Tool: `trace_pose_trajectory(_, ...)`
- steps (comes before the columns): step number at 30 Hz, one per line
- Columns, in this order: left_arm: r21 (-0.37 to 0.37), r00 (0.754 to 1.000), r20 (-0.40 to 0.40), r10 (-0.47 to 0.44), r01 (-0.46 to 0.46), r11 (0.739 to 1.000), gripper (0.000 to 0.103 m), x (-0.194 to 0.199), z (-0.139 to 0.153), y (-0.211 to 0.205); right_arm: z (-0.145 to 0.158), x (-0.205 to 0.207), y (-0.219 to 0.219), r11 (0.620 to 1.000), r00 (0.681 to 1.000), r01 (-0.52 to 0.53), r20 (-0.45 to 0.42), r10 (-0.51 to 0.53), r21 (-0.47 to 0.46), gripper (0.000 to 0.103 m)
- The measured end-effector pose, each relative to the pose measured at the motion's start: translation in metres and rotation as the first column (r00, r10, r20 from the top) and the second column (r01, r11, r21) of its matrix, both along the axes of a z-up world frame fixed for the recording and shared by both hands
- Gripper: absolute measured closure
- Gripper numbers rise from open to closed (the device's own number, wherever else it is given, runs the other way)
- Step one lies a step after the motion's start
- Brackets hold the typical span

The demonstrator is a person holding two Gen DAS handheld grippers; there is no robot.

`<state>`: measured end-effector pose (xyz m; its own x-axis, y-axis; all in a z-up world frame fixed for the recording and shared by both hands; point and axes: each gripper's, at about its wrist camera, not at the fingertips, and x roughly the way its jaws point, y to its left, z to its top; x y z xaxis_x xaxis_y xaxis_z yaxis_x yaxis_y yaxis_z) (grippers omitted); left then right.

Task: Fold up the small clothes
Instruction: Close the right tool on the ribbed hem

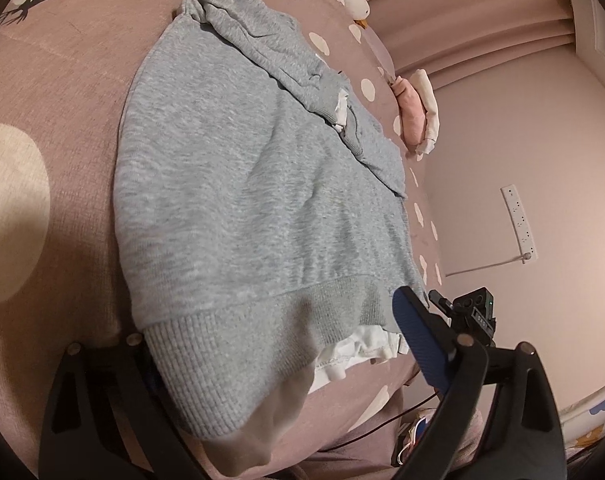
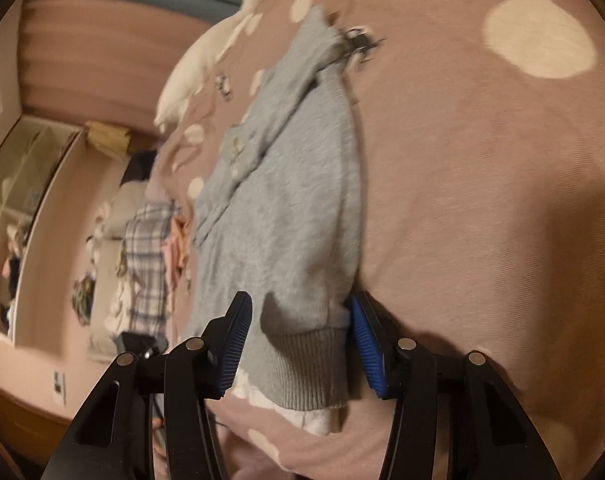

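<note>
A home bedroom — patterned bedspread (image 1: pixel 62 80), plush goose (image 2: pixel 206 60), pink curtains (image 1: pixel 482 20).

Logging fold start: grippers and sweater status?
Left gripper open around ribbed hem. Right gripper straddles hem corner, not clamped. Grey sweater flat on bedspread. Nothing obstructing.

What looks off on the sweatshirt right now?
A white inner layer sticks out below the grey sweatshirt at its ribbed hem, so the bottom edge isn't clean. A sleeve lies folded diagonally across the top.
</note>
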<state>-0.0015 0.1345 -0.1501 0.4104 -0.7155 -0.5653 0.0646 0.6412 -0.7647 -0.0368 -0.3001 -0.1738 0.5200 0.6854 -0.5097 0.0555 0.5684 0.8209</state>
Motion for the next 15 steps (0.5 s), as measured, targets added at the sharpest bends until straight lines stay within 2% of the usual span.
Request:
trace_pose_trajectory(3, 0.017, 1.0, 0.003, -0.002, 0.002, 1.0, 0.009, -0.002, 0.001, -0.004, 0.0, 0.005, 0.012, 0.999, 0.999, -0.037, 0.0, 0.037, -0.011, 0.051)
trace_pose_trajectory(7, 0.027, 1.0, -0.004, -0.016, 0.016, 1.0, 0.01, -0.007, 0.003, -0.011, 0.005, 0.006, 0.032, 0.989, 0.994, -0.11, -0.01, 0.109, -0.098, 0.051)
trace_pose_trajectory(11, 0.054, 1.0, 0.004, -0.026, 0.026, 0.998, 0.016, -0.012, 0.001, -0.014, 0.003, -0.004, 0.029, 0.989, 0.993, -0.119, -0.014, 0.118, -0.092, 0.053)
trace_pose_trajectory(13, 0.036, 1.0, -0.006, -0.008, 0.009, 0.999, 0.024, -0.009, -0.002, -0.009, 0.001, -0.005, 0.026, 0.991, 0.994, -0.106, -0.01, 0.106, -0.087, 0.056)
trace_pose_trajectory(14, 0.028, 1.0, -0.016, 0.007, -0.007, 1.0, 0.036, -0.007, -0.003, -0.006, 0.0, -0.005, 0.026, 0.991, 0.995, -0.101, -0.012, 0.1, -0.092, 0.058)
trace_pose_trajectory(15, 0.023, 0.999, -0.027, 0.023, -0.023, 0.999, 0.052, -0.006, -0.005, -0.003, 0.0, -0.004, 0.026, 0.991, 0.995, -0.098, -0.011, 0.098, -0.096, 0.061)
